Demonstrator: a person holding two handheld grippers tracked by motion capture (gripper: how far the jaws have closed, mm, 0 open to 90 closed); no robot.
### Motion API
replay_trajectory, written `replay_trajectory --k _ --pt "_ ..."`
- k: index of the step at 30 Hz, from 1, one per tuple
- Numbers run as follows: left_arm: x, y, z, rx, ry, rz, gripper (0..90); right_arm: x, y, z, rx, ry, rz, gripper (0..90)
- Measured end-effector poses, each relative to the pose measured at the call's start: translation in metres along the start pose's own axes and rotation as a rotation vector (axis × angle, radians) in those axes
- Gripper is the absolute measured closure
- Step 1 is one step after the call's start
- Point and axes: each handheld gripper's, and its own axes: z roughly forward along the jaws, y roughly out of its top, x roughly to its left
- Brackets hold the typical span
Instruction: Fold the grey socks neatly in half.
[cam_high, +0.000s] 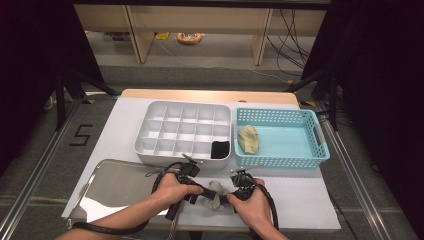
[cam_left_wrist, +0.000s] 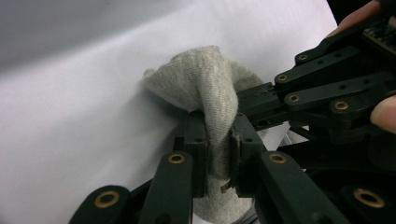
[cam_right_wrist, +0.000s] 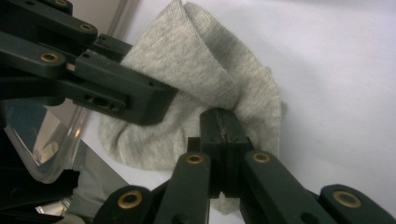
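At bench front edge, between steel tray (cam_high: 107, 187) and bare white top: one grey knit sock (cam_high: 216, 196), soft and crumpled, pinched from both sides, left gripper (cam_left_wrist: 218, 154) jaws clamped on a fold, right gripper (cam_right_wrist: 225, 140) jaws clamped on its edge.

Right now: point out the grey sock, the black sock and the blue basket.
grey sock (cam_left_wrist: 205, 79), left gripper view, on the bunched fold above the jaws.
black sock (cam_high: 219, 149), high view, middle of it, in the white organizer's near right compartment.
blue basket (cam_high: 280, 161), high view, on its near wall.
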Motion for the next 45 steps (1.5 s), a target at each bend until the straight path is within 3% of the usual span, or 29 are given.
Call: replay_trajectory --k 1,2,5,6,7,8,9,10,11,12,13,14,15,16,18,22,23,27,37,39,40,43,44,45 --pt "0.001 0.0 -0.002 -0.001 0.001 -0.006 79.5 0.001 0.001 0.0 0.028 -0.004 0.031 90.0" --pt "0.002 0.001 -0.005 0.0 0.005 -0.006 79.5 0.002 0.001 0.003 -0.012 0.003 0.004 90.0" --pt "-0.001 0.0 -0.007 0.002 0.034 0.007 79.6 0.003 0.003 0.008 -0.022 0.029 -0.011 90.0" --pt "-0.002 0.001 -0.007 -0.001 0.045 0.05 79.5 0.003 0.004 0.008 -0.019 0.038 -0.008 90.0" --pt "-0.008 0.001 -0.005 -0.017 0.06 0.048 79.3 0.001 0.003 0.007 -0.02 0.046 0.006 90.0" --pt "-0.014 0.002 -0.004 -0.004 0.092 0.105 79.3 -0.001 0.002 0.006 -0.023 0.05 0.006 89.4" --pt "-0.014 0.002 -0.004 -0.004 0.092 0.105 79.2 -0.001 0.002 0.006 -0.023 0.05 0.006 89.4" --pt "-0.019 0.003 -0.001 -0.013 0.116 0.151 79.3 -0.002 0.0 0.001 -0.026 0.047 0.015 87.0" --pt "-0.019 0.003 -0.001 -0.013 0.116 0.151 79.3 -0.002 0.0 0.001 -0.026 0.047 0.015 87.0" --pt "-0.022 0.003 0.001 -0.013 0.131 0.169 79.3 -0.001 0.0 -0.003 -0.018 0.062 0.044 86.6" --pt "-0.022 0.003 0.003 -0.013 0.145 0.191 79.3 -0.005 -0.002 -0.01 -0.038 0.044 0.025 86.6" --pt "-0.023 0.003 0.004 -0.009 0.155 0.195 79.4 -0.003 -0.003 -0.017 -0.04 0.042 0.043 86.9" --pt "-0.023 0.003 0.004 -0.006 0.15 0.204 79.3 -0.006 -0.006 -0.028 -0.069 0.001 0.009 87.3" --pt "-0.024 0.004 0.005 -0.001 0.163 0.216 79.3 -0.006 -0.006 -0.031 -0.074 -0.009 0.008 87.5" --pt "-0.026 0.004 0.005 -0.003 0.16 0.207 79.3 -0.005 -0.007 -0.033 -0.078 -0.027 0.008 87.6" --pt "-0.028 0.004 0.006 0.006 0.176 0.236 79.1 -0.011 -0.014 -0.028 -0.052 -0.044 0.006 88.0" --pt "-0.031 0.005 0.007 0.005 0.176 0.25 79.0 -0.01 -0.016 -0.022 -0.019 -0.042 0.054 88.0" --pt "-0.036 0.005 0.008 0.001 0.178 0.266 78.6 -0.012 -0.017 -0.014 0.009 -0.051 0.059 89.0" --pt "-0.04 0.006 0.017 0.016 0.211 0.289 77.9 -0.012 -0.016 -0.012 0.006 -0.049 0.098 90.0" --pt "-0.042 0.006 0.02 0.017 0.22 0.302 77.9 -0.014 -0.016 -0.011 -0.01 -0.042 0.074 90.0" --pt "-0.043 0.006 0.021 0.021 0.228 0.312 77.9 -0.015 -0.016 -0.011 0.001 -0.062 0.066 90.0" --pt "-0.045 0.004 0.026 0.018 0.233 0.324 77.9 -0.014 -0.017 -0.012 -0.025 -0.04 0.085 89.9" --pt "-0.044 0.004 0.027 0.015 0.237 0.331 77.9 -0.017 -0.017 -0.015 -0.034 -0.002 0.063 89.1" --pt "-0.044 0.004 0.027 0.015 0.237 0.331 77.8 -0.017 -0.017 -0.015 -0.034 -0.002 0.063 89.1"
